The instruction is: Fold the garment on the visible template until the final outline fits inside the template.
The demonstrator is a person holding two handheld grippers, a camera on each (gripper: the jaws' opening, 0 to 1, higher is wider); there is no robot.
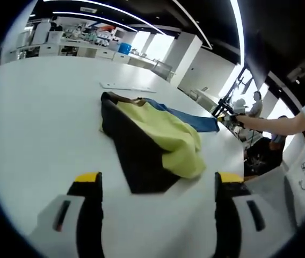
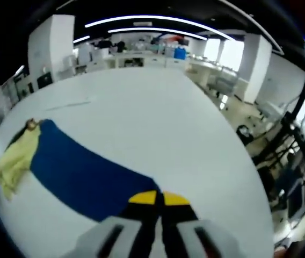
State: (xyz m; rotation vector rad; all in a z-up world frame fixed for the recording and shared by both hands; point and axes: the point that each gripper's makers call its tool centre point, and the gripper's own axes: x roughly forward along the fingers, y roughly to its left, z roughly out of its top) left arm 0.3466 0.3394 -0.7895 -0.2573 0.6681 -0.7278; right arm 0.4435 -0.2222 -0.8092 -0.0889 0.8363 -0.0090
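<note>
Two grippers | left gripper (image 1: 155,185) wide open, empty | right gripper (image 2: 159,199) pinching garment (image 2: 82,174) (blue edge) | table (image 2: 158,118)

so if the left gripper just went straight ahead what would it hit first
Probably the near corner of the dark, black-looking fabric panel of the garment, just ahead between the open left gripper jaws, with the yellow-green fabric layer beyond. Depth is unclear.

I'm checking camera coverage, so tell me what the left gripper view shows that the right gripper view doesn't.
Left gripper view alone: the garment's black panel, a person's outstretched arm, and the left gripper with jaws wide apart. Right gripper view alone: the right gripper, jaws closed at the blue fabric's edge. Both share the white table, the garment's yellow-green part and its blue part.
</note>
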